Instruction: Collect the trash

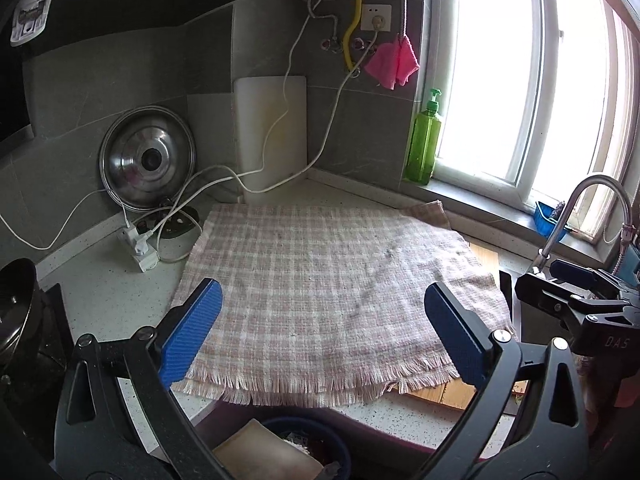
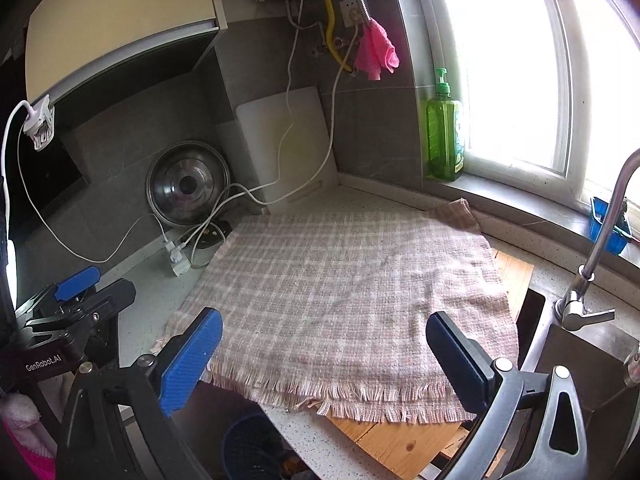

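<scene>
A pink-and-white checked cloth (image 1: pixel 332 280) lies flat on the kitchen counter, over a wooden board (image 1: pixel 448 394); it also shows in the right wrist view (image 2: pixel 352 292). No loose trash shows on it. My left gripper (image 1: pixel 322 300) is open and empty, held above the cloth's near edge. My right gripper (image 2: pixel 324 328) is open and empty too, above the cloth's near edge. Below the counter edge a dark blue bin (image 1: pixel 308 446) holds scraps and a brown sheet; the bin (image 2: pixel 250 446) also shows in the right wrist view. Each gripper appears at the side of the other's view.
A steel pot lid (image 1: pixel 148 160), a white cutting board (image 1: pixel 272 136) and a power strip (image 1: pixel 140 248) with white cables stand at the back. A green soap bottle (image 1: pixel 426 140) is on the sill. A faucet (image 2: pixel 600 248) and sink lie right. A dark pot (image 1: pixel 16 312) sits left.
</scene>
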